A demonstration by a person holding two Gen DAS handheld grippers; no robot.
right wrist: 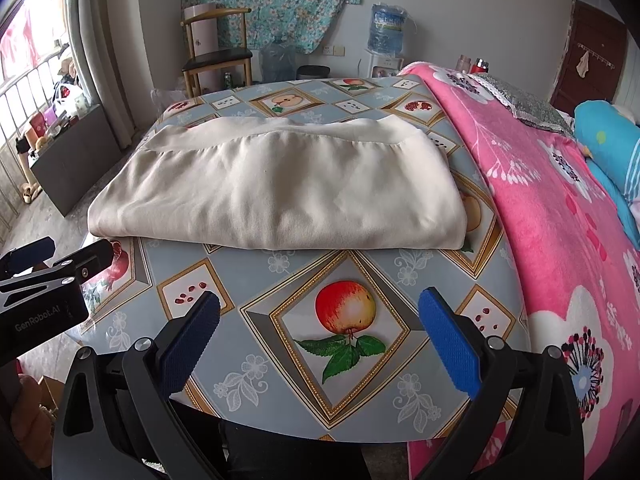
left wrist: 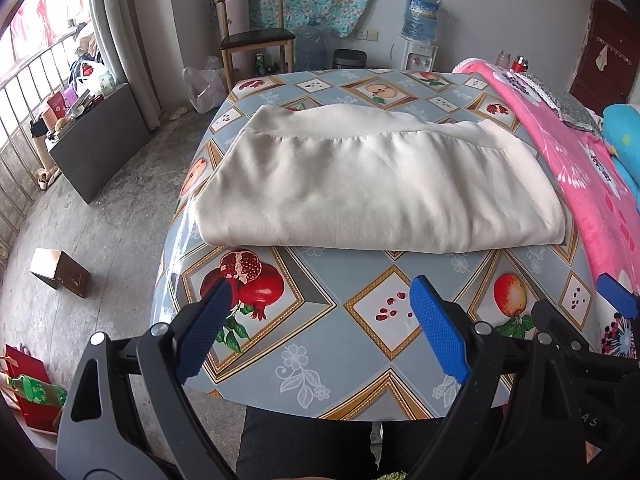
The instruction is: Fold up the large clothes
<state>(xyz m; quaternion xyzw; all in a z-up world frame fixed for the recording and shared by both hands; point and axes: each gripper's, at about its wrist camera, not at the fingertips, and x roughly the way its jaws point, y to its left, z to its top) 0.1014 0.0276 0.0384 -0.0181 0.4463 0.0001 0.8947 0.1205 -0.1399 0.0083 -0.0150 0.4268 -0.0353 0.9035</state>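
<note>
A cream garment [left wrist: 372, 184] lies folded into a thick rectangle on the table with the fruit-pattern cloth [left wrist: 320, 344]; it also shows in the right wrist view [right wrist: 280, 192]. My left gripper [left wrist: 320, 300] is open and empty, held over the table's near edge, well short of the garment. My right gripper [right wrist: 320, 312] is open and empty too, over the near edge of the table [right wrist: 256, 308], beside the left one. The left gripper's body [right wrist: 44, 280] shows at the left of the right wrist view. The right gripper's blue fingertip [left wrist: 616, 292] shows at the right of the left wrist view.
A pink flowered blanket [right wrist: 560, 208] covers a bed along the table's right side, with a blue pillow [right wrist: 608, 136]. A wooden chair [left wrist: 256, 36] and a water dispenser [left wrist: 418, 28] stand behind the table. A small box [left wrist: 60, 272] sits on the floor at the left.
</note>
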